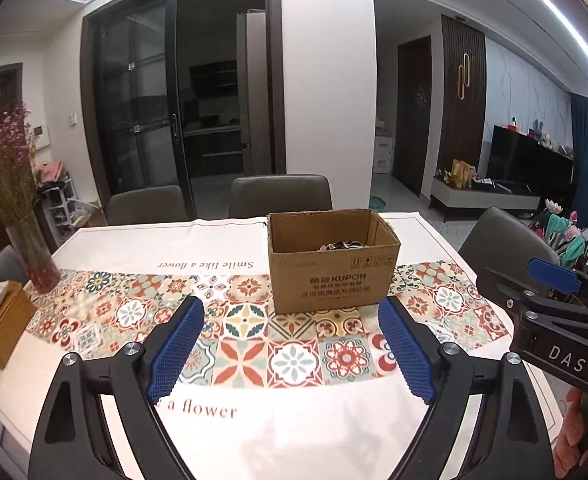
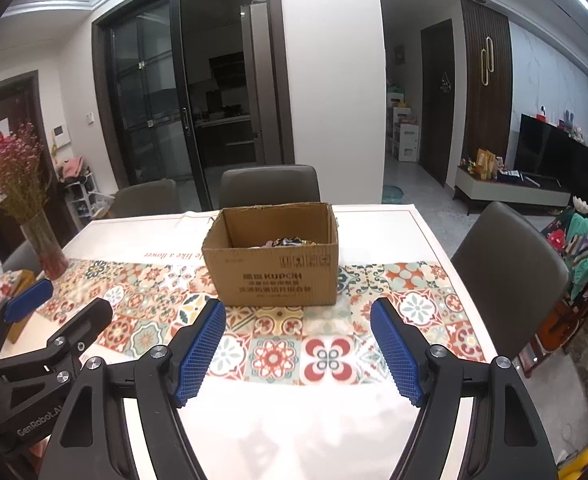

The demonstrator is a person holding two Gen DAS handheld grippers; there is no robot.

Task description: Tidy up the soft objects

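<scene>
An open cardboard box (image 1: 332,276) stands on the patterned tablecloth; it also shows in the right wrist view (image 2: 277,276). Soft items (image 1: 342,245) lie low inside it, mostly hidden by the front wall, and show in the right wrist view (image 2: 287,242) too. My left gripper (image 1: 291,318) is open and empty, held above the cloth in front of the box. My right gripper (image 2: 298,322) is open and empty, also in front of the box. The right gripper's body (image 1: 562,320) shows at the right of the left view; the left gripper's body (image 2: 33,344) shows at the left of the right view.
A glass vase of dried pink flowers (image 1: 17,216) stands at the table's left, with a tissue box (image 1: 1,320) in front of it. Grey chairs stand at the far side (image 1: 279,196) and right side (image 2: 510,276). Colourful cloth items (image 2: 586,248) pile beyond the right chair.
</scene>
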